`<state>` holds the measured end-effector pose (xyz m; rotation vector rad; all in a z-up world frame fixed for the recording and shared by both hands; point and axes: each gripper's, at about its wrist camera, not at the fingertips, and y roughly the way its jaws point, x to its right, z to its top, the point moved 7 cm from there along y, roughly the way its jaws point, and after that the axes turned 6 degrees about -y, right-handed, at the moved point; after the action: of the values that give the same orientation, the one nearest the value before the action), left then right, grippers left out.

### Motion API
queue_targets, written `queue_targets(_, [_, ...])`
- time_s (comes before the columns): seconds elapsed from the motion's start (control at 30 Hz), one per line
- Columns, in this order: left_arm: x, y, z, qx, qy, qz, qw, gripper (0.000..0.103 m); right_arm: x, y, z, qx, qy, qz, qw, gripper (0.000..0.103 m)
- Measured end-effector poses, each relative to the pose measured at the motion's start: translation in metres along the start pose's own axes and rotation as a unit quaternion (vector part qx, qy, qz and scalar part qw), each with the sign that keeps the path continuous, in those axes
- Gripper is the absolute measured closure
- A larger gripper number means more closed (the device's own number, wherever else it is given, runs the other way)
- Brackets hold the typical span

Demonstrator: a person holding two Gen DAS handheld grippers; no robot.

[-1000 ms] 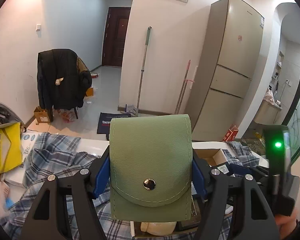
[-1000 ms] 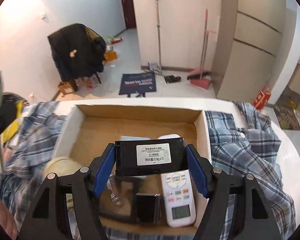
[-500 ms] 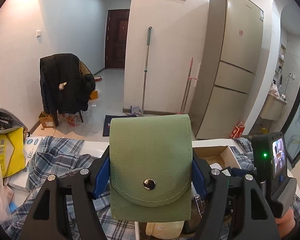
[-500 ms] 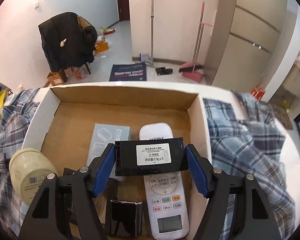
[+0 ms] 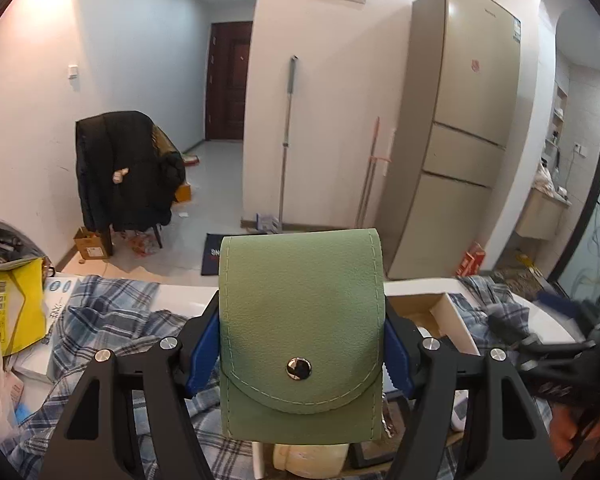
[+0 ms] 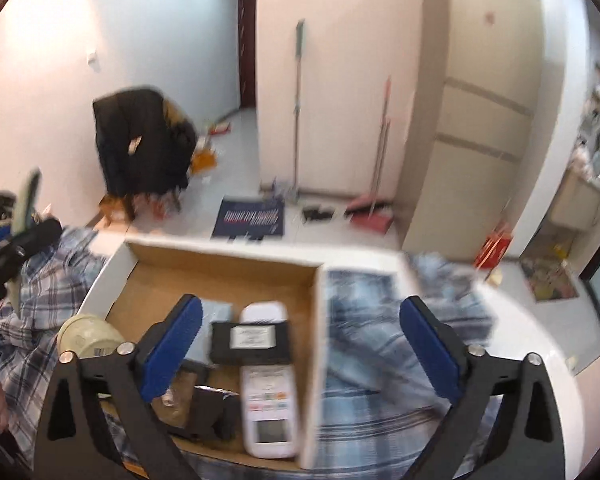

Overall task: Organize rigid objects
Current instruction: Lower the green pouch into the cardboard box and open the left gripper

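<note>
Released a moment ago, the black box [image 6: 250, 342] now lies in the carton [image 6: 224, 264] instead of sitting clamped between the right gripper's [image 6: 300, 348] blue pads, which are spreading wide with nothing between them. That gripper has drawn back and up; the box rests below and ahead of its left finger [image 6: 172, 340], label up, lying across the top of the white remote [image 6: 266, 380] and touching it. A cream jar [image 6: 88, 334] stands left of that finger at the carton's near-left corner, and a dark case [image 6: 210, 412] lies just behind the box, toward the camera. The carton's right wall runs between the two fingers; plaid cloth [image 6: 380, 360] spreads under the right one. The view is blurred.

The left gripper [image 5: 300, 338] is unchanged, clamped on a green pouch [image 5: 300, 332] held upright between both pads, snap facing the camera, flap closed. The carton shows just past its right finger [image 5: 396, 352].
</note>
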<state>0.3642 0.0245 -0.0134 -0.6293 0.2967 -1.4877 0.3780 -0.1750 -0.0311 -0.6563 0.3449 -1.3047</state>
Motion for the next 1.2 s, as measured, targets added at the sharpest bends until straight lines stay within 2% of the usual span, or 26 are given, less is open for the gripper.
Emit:
queue_targets(0.13, [0.017, 0.02, -0.001, -0.045, 0.002, 0.003, 0.999, 0.032, 0.022, -0.013, 0.002, 0.052, 0.009, -0.041, 0.998, 0.002])
queue_targets(0.2, [0.031, 0.034, -0.001, -0.066, 0.005, 0.004, 0.9978, 0.032, 0.027, -0.007, 0.0, 0.045, 0.015, -0.049, 0.998, 0.002])
queue_targets(0.27, [0.04, 0.048, -0.004, -0.081, 0.017, 0.035, 0.996, 0.032, 0.034, -0.003, -0.002, 0.037, 0.02, -0.051, 0.998, 0.002])
queue_targets(0.3, [0.044, 0.057, -0.007, -0.096, 0.033, 0.054, 0.9934, 0.032, 0.038, -0.002, -0.003, 0.037, 0.025, -0.051, 0.998, 0.002])
queue_targets(0.4, [0.049, 0.078, -0.014, -0.124, 0.048, 0.079, 0.988, 0.032, 0.051, -0.001, -0.007, 0.025, 0.041, -0.041, 0.998, 0.002])
queue_targets(0.5, [0.052, 0.095, -0.025, -0.161, 0.066, 0.091, 0.9806, 0.032, 0.063, -0.002, -0.009, 0.024, 0.068, -0.038, 0.997, 0.002])
queue_targets(0.63, [0.047, 0.106, -0.038, -0.19, 0.071, 0.119, 0.9719, 0.032, 0.073, 0.0, -0.013, 0.017, 0.097, -0.022, 0.995, 0.002])
queue_targets(0.93, [0.036, 0.12, -0.048, -0.208, 0.061, 0.122, 0.9685, 0.031, 0.08, 0.005, -0.02, 0.002, 0.127, -0.007, 0.992, 0.002])
queue_targets(1.07, [0.032, 0.119, -0.05, -0.209, 0.047, 0.098, 0.9718, 0.03, 0.08, 0.002, -0.019, 0.011, 0.122, -0.024, 0.992, 0.002])
queue_targets(1.1, [0.032, 0.118, -0.05, -0.206, 0.048, 0.094, 0.9728, 0.028, 0.079, 0.001, -0.018, 0.014, 0.12, -0.026, 0.992, 0.002])
queue_targets(1.13, [0.032, 0.118, -0.049, -0.202, 0.05, 0.09, 0.9741, 0.021, 0.078, 0.001, -0.018, 0.015, 0.117, -0.024, 0.993, 0.002])
queue_targets(1.2, [0.033, 0.115, -0.046, -0.188, 0.053, 0.085, 0.9771, 0.017, 0.075, 0.0, -0.016, 0.016, 0.111, -0.02, 0.993, 0.002])
